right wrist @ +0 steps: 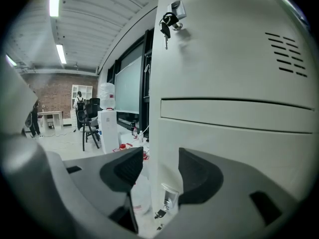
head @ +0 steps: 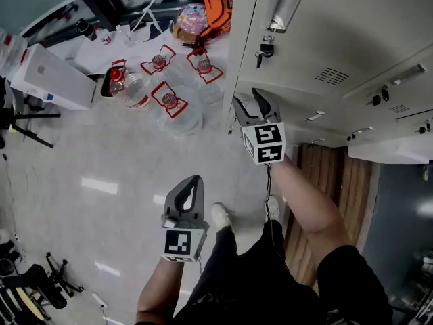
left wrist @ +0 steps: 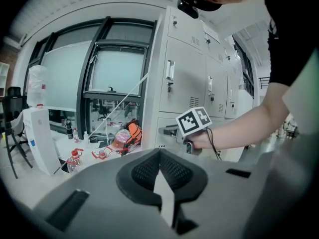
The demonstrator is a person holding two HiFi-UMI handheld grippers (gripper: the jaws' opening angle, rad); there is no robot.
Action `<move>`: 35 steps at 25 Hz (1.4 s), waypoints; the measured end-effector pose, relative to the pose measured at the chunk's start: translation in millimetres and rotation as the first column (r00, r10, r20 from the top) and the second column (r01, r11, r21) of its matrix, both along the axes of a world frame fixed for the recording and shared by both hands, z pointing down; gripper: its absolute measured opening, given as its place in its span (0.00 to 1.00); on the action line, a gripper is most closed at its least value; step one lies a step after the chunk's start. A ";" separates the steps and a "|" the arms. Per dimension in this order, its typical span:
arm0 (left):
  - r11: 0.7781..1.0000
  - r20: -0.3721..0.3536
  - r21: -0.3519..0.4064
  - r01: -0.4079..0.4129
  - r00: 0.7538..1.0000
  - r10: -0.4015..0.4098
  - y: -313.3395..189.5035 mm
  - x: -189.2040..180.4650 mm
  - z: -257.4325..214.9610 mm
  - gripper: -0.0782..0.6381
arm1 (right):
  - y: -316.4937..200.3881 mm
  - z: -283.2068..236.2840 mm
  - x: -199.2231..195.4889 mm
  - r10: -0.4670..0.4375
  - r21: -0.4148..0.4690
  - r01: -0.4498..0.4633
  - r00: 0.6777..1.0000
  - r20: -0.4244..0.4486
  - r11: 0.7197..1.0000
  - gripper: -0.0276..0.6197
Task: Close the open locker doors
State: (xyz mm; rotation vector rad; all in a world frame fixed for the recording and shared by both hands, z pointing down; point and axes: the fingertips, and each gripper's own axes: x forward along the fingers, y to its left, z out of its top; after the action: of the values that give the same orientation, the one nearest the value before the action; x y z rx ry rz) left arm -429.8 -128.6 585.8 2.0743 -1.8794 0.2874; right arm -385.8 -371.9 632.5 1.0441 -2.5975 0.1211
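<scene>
J: At the locker bank [head: 325,32], left corner, what's the right gripper [right wrist: 159,169] doing?

R: Jaws spread wide, nothing pinched. The lower locker door [right wrist: 239,148] has its left edge standing in the gap between them, and there's no squeeze on it.

J: Hardware on that door?

R: Lock [right wrist: 167,202] with a key hanging, low down, showing right between the jaws. The door above has its own key bunch [right wrist: 168,21] at its top left.

J: Left gripper [left wrist: 160,156]?

R: Jaws pressed together, holding nothing. It's lower and back from the lockers (over the floor [head: 81,154] in the head view), facing the bank. Its camera sees the right gripper up against the lockers.

J: Any doors open?

R: Head view shows a pale panel [head: 392,147] jutting out at the far right of the bank. That's probably an open door, but it's edge-on and cropped. It's well apart from both grippers.

J: Clutter?

R: Water bottles [head: 166,100] with red handles sit on the floor just left of the bank. An orange bag [head: 218,9] is behind them and a white dispenser [head: 54,76] is farther left.
</scene>
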 end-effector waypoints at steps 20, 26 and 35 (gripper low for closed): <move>1.000 0.001 0.011 -0.004 1.000 0.004 -2.0 -3.1 -6.4 0.12 | -8.7 -0.6 2.4 0.018 0.007 -0.018 1.000 -0.009 1.000 0.39; 0.999 -0.007 0.028 -0.026 1.000 0.026 1.4 0.2 -12.8 0.12 | -2.1 -5.6 17.7 0.052 -0.008 -0.052 0.999 -0.005 0.999 0.38; 0.992 -0.017 0.074 -0.107 0.994 0.108 8.8 14.9 -33.6 0.12 | 32.9 -29.7 65.6 0.120 -0.015 -0.120 0.993 -0.005 0.993 0.11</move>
State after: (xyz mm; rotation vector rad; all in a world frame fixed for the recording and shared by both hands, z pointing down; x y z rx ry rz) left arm -414.9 -119.8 552.3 2.2223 -1.7943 0.2253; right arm -320.2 -339.1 602.8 1.1940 -2.5251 0.1672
